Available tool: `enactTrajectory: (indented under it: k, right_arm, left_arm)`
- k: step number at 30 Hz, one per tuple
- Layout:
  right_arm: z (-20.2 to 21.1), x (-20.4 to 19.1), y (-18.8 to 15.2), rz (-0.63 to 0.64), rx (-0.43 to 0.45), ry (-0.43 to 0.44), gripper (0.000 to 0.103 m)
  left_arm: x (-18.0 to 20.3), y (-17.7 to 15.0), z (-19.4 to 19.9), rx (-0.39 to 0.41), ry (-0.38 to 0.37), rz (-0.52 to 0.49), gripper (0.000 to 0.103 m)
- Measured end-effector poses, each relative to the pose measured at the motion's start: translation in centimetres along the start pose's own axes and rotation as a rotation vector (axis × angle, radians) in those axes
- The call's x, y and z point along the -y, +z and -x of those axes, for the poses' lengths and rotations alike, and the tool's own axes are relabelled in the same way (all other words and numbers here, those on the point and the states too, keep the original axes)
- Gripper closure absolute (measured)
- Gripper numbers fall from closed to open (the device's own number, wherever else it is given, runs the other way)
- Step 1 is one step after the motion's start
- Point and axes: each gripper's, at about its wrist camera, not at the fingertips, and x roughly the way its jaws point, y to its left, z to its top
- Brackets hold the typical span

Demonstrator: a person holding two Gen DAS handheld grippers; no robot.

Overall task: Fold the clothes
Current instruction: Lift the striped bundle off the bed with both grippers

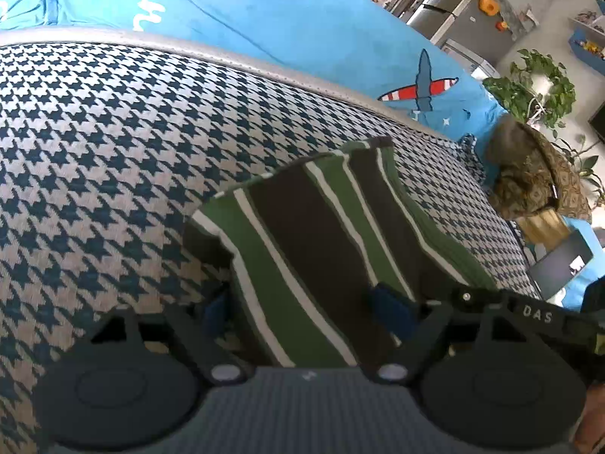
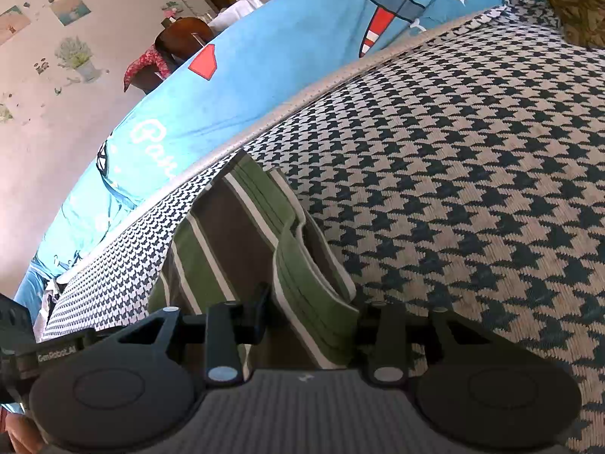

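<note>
Striped garment (image 1: 325, 234) laid folded on houndstooth cover (image 1: 94, 174), blue bedding (image 1: 302, 38) seen at 12 o'clock. Left gripper (image 1: 306, 310) and right gripper (image 2: 310, 314) fingers spread wide astride garment edge.

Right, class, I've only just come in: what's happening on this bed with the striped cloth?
A person is folding clothes with a hand-held gripper in each hand. A green, brown and white striped garment lies folded into a compact shape on a houndstooth blanket, with a blue printed cover behind it. The left hand-held gripper and the right hand-held gripper both sit at the garment's near edge, jaws open with fabric between the fingers. Neither looks clamped shut.
</note>
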Motion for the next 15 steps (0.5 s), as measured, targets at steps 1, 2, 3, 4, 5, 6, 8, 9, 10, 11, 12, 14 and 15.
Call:
enactTrajectory:
  k: [1,2,3,4,5,6,8,9,10,11,12,14,15]
  right_arm:
    - [0.0,0.0,0.0,-0.003,0.000,-0.001,0.065]
    - [0.0,0.0,0.0,-0.004,0.000,-0.004,0.065]
    - [0.0,-0.1,0.0,-0.003,0.002,-0.008,0.065]
    - [-0.1,-0.3,-0.1,0.004,0.004,-0.012,0.064]
    - [-0.1,-0.4,-0.1,0.014,0.007,-0.017,0.064]
    - [-0.2,-0.6,-0.1,0.024,0.010,-0.022,0.064]
    - [-0.3,-1.0,-0.2,0.048,0.018,-0.029,0.063]
    - [-0.3,-1.1,-0.2,0.060,0.022,-0.032,0.064]
    - [-0.3,-1.4,-0.3,0.072,0.026,-0.036,0.066]
    - [-0.3,-1.6,-0.3,0.085,0.032,-0.038,0.069]
    - [-0.3,-1.8,-0.4,0.100,0.038,-0.041,0.071]
    - [-0.1,-2.6,-0.6,0.144,0.055,-0.049,0.074]
    - [-0.1,-3.0,-0.7,0.174,0.065,-0.057,0.074]
  left_arm:
    - [0.1,0.1,-0.4,0.004,-0.006,0.002,0.008]
    - [0.2,0.3,-0.8,0.010,-0.005,-0.002,0.006]
    - [0.4,0.5,-1.1,0.016,-0.002,-0.007,0.006]
    - [0.6,0.6,-1.5,0.021,0.002,-0.011,0.006]
    - [0.7,0.7,-1.6,0.026,0.004,-0.009,0.006]
    - [0.8,0.8,-1.7,0.032,0.005,-0.003,0.009]
    - [1.0,0.9,-1.7,0.042,0.010,0.004,0.033]
    - [1.1,0.9,-1.7,0.043,0.011,0.007,0.046]
    - [1.1,0.9,-1.6,0.045,0.013,0.011,0.053]
    - [1.2,0.9,-1.5,0.050,0.017,0.011,0.056]
    - [1.5,0.8,-1.3,0.058,0.033,0.000,0.062]
    - [2.4,0.7,-0.9,0.078,0.073,-0.033,0.068]
    - [2.9,0.5,-0.8,0.088,0.096,-0.057,0.070]
